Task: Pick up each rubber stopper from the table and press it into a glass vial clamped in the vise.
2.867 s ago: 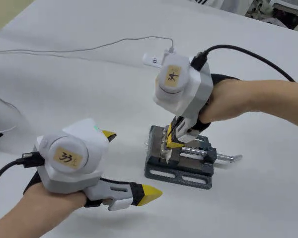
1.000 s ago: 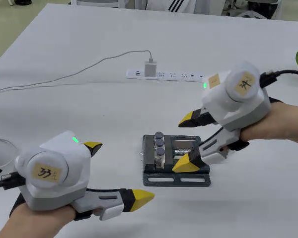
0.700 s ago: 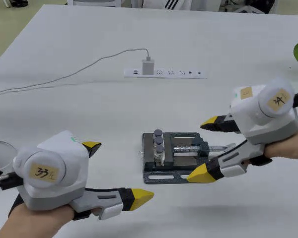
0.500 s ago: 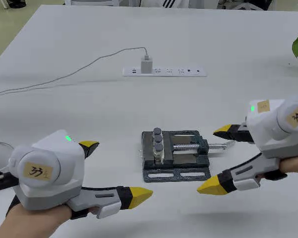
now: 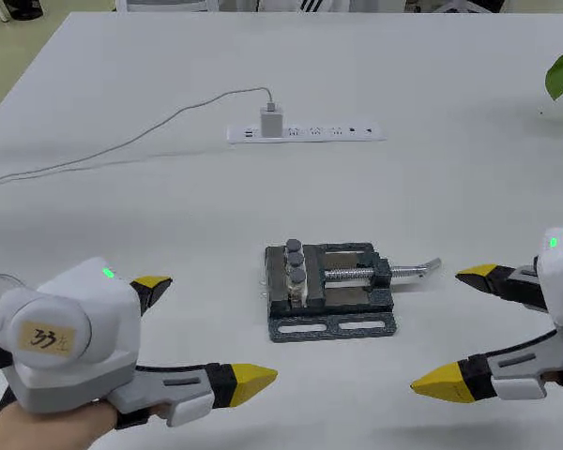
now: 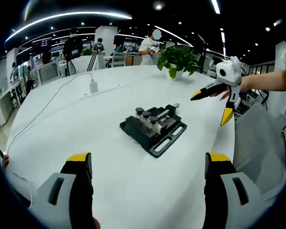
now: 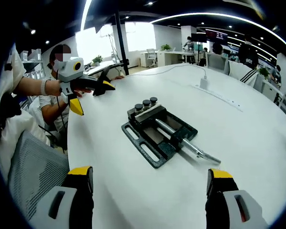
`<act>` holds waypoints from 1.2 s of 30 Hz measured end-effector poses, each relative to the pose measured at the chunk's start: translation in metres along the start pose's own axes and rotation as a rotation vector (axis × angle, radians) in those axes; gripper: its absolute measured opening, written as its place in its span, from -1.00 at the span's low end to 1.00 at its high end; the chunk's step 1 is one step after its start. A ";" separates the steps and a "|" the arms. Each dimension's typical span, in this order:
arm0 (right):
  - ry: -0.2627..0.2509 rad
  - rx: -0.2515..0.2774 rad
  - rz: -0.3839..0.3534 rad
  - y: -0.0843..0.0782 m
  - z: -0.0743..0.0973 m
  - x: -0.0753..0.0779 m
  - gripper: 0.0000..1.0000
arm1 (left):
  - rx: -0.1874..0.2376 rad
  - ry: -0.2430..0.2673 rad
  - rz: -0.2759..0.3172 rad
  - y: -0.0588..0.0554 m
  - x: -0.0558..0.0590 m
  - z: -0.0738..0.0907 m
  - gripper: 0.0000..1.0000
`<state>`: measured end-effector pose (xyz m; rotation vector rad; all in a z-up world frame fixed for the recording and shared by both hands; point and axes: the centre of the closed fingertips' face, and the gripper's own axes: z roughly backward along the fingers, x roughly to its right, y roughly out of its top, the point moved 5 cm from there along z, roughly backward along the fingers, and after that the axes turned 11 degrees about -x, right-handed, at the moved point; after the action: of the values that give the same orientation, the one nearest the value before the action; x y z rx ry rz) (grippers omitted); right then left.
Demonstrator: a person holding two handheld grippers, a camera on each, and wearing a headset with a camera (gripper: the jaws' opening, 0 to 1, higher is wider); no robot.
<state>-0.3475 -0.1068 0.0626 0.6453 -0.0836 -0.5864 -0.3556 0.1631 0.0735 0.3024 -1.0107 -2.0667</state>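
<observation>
Near the bench [image 5: 122, 197] middle, vise [image 5: 330, 302] is sitting flat, gripping three glass vials [image 5: 299, 292] in a row, each one wearing a dark rubber stopper [image 5: 293, 247]. Left hand-held gripper [image 5: 206, 331] is hovering by the near edge, left of the vise, jaws spread wide, carrying nothing. Right hand-held gripper [image 5: 453, 328] is hovering toward the right edge, likewise wide and empty. Power strip [image 5: 305, 132] is lying toward the far edge, white cable [image 5: 122, 148] trailing leftward.
</observation>
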 end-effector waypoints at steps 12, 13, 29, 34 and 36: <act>-0.033 0.012 -0.056 -0.017 0.004 -0.001 0.98 | -0.002 0.000 0.018 -0.005 0.002 0.004 0.98; -0.035 0.014 -0.061 -0.018 0.005 -0.001 0.98 | -0.003 0.000 0.019 -0.005 0.002 0.004 0.98; -0.061 0.017 -0.079 -0.027 0.012 0.001 0.98 | 0.002 0.003 0.028 -0.007 0.005 0.001 0.98; -0.065 0.022 -0.082 -0.027 0.014 0.000 0.98 | 0.003 0.011 0.028 -0.008 0.003 0.002 0.98; -0.065 0.023 -0.082 -0.027 0.014 -0.001 0.98 | 0.006 0.011 0.033 -0.008 0.003 0.002 0.98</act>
<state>-0.3649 -0.1316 0.0577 0.6539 -0.1249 -0.6865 -0.3628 0.1652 0.0694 0.2986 -1.0092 -2.0308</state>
